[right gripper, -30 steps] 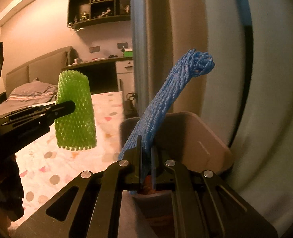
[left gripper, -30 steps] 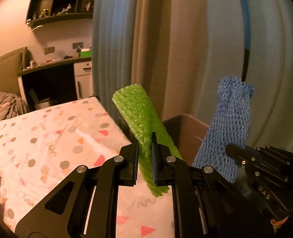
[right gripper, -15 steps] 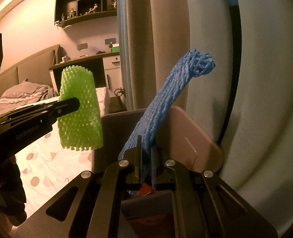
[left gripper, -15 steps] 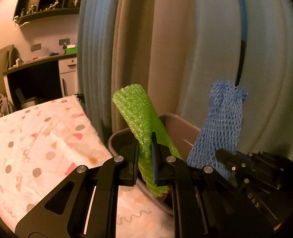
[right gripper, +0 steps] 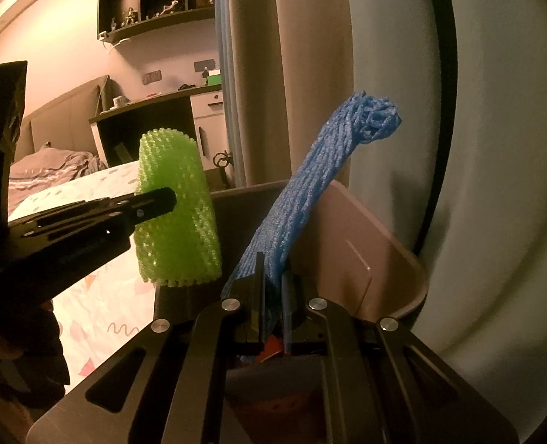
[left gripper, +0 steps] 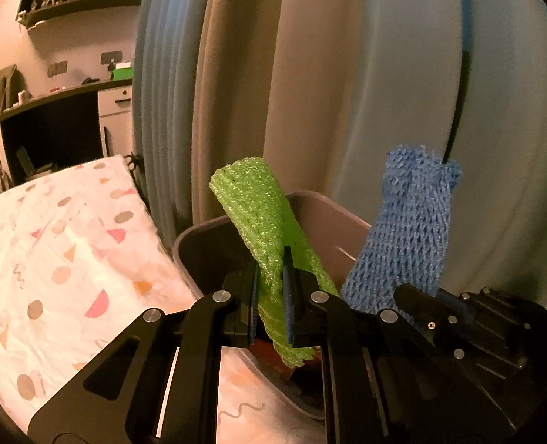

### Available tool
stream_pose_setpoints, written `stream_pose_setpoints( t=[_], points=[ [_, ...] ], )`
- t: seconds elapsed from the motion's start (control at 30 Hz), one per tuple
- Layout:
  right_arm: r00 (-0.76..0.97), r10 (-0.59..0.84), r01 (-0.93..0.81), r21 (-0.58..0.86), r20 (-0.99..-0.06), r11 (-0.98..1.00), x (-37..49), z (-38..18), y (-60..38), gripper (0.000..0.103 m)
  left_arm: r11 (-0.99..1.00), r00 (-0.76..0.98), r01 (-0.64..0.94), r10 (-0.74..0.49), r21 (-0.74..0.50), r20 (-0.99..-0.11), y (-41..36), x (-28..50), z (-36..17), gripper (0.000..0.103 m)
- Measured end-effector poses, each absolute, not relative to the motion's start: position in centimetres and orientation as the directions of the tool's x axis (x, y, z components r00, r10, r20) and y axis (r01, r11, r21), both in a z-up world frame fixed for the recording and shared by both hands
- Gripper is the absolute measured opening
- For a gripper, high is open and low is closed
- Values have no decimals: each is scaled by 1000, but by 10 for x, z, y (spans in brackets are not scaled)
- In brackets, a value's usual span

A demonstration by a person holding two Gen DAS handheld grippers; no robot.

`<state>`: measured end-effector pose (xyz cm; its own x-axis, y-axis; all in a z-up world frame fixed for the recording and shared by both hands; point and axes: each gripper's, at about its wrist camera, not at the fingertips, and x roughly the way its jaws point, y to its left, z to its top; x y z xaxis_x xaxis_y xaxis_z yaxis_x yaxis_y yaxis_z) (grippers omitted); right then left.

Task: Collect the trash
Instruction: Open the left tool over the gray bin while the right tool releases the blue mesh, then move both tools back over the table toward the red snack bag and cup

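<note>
On the left, a patterned tablecloth is covering a surface that is ending beside a grey bin, with curtains hanging behind.

The left gripper is clamping its jaws tight on a green foam net. The net's long axis is running steeply up and leaning toward the upper left in the left wrist view, its open round end pointing up. It is passing through the jaws about a third of the way up, so a short flattened tail is hanging below the fingers and the longer tube is standing above them. It is looking bright green, bumpy and tubular, squashed where the pads are pinching it. It is hovering over the near-left part of the bin's opening.

To the right, the right gripper is squeezing its jaws on a blue foam net. This net is stretching up and to the right in the right wrist view, ending in a bunched, curled tip. The jaws are gripping it near its lower end, a short bit sticking out below. It is looking like a narrow, crumpled blue mesh rope, sitting above the bin's interior.
</note>
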<state>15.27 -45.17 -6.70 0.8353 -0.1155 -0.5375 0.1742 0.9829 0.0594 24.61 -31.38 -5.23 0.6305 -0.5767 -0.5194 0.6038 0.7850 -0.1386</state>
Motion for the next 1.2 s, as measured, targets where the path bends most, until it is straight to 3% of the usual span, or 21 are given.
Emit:
stream_pose_setpoints(
  t=[0.47, 0.53, 0.6, 0.73, 0.9, 0.97, 1.1, 1.2],
  points=[
    [828, -102, 176, 83, -551, 981, 155, -69, -455, 8, 755, 567, 624, -614, -201, -549, -320, 250, -65, 12],
    [827, -104, 180, 86, -553, 980, 155, -70, -455, 9, 746, 547, 627, -625, -222, -556, -320, 252, -67, 17],
    [824, -104, 184, 91, -558, 979, 154, -70, -456, 11, 736, 526, 630, -640, -249, -560, -319, 254, -69, 29],
    [821, -106, 194, 99, -561, 976, 153, -70, -456, 28, 739, 530, 619, -643, -266, -553, -314, 256, -72, 54],
    [823, -125, 217, 102, -554, 971, 146, -69, -458, 40, 780, 580, 566, -607, -268, -543, -296, 254, -70, 83],
    [831, -137, 226, 102, -540, 969, 140, -67, -458, 48, 807, 617, 541, -573, -238, -539, -287, 249, -67, 87],
    [849, -178, 252, 85, -497, 964, 126, -61, -453, 75, 867, 698, 466, -482, -175, -529, -264, 236, -60, 92],
    [864, -188, 257, 88, -466, 962, 116, -57, -443, 86, 898, 737, 409, -430, -162, -521, -239, 227, -54, 92]
  ],
)
